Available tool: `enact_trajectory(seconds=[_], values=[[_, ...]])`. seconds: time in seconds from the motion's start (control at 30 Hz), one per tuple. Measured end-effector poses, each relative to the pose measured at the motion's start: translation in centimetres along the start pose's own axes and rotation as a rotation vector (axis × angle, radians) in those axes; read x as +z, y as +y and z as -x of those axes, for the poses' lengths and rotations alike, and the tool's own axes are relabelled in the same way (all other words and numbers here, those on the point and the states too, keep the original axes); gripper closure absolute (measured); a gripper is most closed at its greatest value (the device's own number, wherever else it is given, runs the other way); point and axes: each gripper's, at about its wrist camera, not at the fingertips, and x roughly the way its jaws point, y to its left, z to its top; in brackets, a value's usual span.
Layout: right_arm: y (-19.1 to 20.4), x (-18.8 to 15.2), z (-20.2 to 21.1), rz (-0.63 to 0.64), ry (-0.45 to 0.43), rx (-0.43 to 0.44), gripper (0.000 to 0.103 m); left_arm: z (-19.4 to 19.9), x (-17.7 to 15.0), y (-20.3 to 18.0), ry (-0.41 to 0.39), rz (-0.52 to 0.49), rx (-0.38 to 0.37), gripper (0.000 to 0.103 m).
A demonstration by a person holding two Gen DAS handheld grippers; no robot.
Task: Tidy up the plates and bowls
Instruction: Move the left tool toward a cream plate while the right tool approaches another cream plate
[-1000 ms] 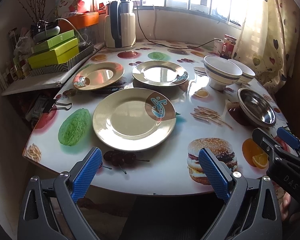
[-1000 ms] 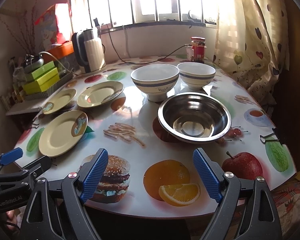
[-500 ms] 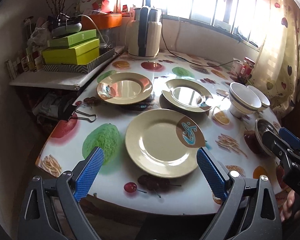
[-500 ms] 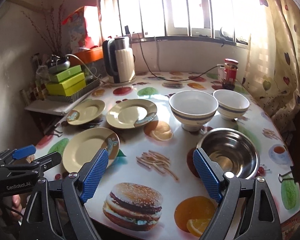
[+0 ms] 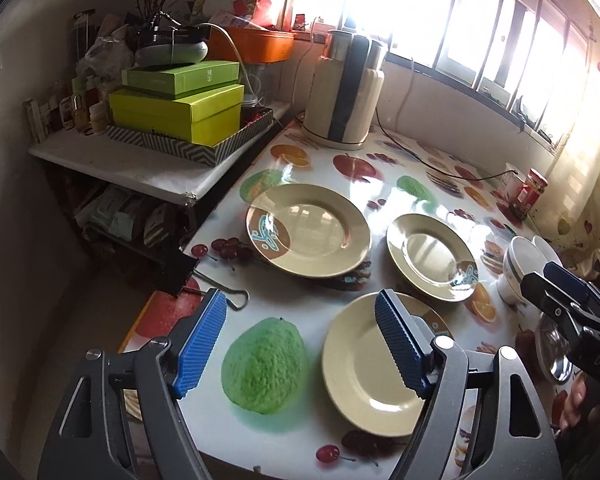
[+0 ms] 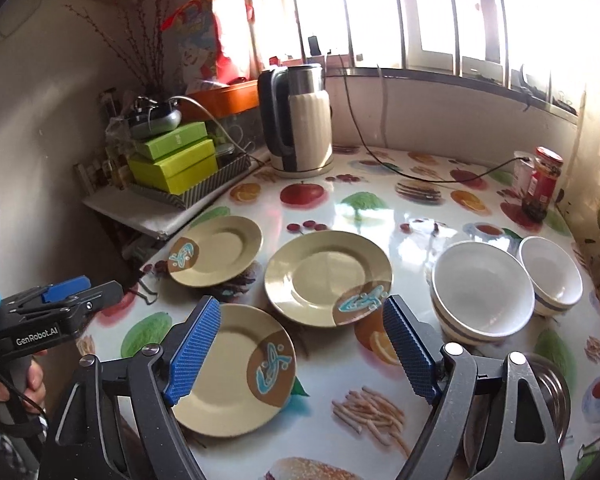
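Left gripper (image 5: pixel 300 344) hangs over the near table edge, jaws closing with nothing between them but the printed green fruit (image 5: pixel 266 364) on the tablecloth. Its right finger overlaps the near plate (image 5: pixel 364 376) in the left wrist view, though I judge it is above the plate, not touching. Right gripper (image 6: pixel 300 350) is spread wide and empty, above the near plate (image 6: pixel 228 380) and the middle plate (image 6: pixel 320 276).

All three plates lie flat and apart on the table (image 6: pixel 420 208); the far-left plate (image 5: pixel 308 230) sits near the table's left edge, close by the shelf. Large white bowl (image 6: pixel 480 288) and small white bowl (image 6: pixel 552 276) touch or nearly touch; cannot tell which. Steel bowl (image 6: pixel 552 392) sits at the near right.

Risks, as I judge them:
- Plates are thin and flat on a glossy cloth; a finger may fail to get under the rim and just push the plate along.
- A shove on the near plate could send it off the near edge.
- Both grippers crowd the same plate, so they could knock each other.
- Glazed rims could slip from a one-sided pinch and clatter onto another plate.

Hard to see: the steel bowl is mostly hidden behind the right gripper's finger. Window glare washes out the far tabletop around the kettle (image 6: pixel 296 120) and its cord. The jar (image 6: pixel 544 180) label is unreadable. The near table edge is blocked by both grippers.
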Motion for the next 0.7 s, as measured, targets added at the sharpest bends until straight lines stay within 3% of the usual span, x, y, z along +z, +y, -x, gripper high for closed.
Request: enact_trajectory(seconds=[0.3, 0.47, 0.7], values=[[1.1, 4.0, -6.9, -0.024, 0.091, 0.134, 0.020, -3.7, 3.1, 3.2, 0.029, 0.039, 0.033, 0.026], [1.5, 5.3, -10.9, -0.052, 0.147, 0.167, 0.020, -6.4, 4.5, 5.1, 0.084, 0.093, 0.000, 0.026], [1.7, 6.2, -15.3, -0.033, 0.195, 0.175, 0.033, -9.1, 5.6, 6.3, 0.108, 0.119, -0.004, 0.026]])
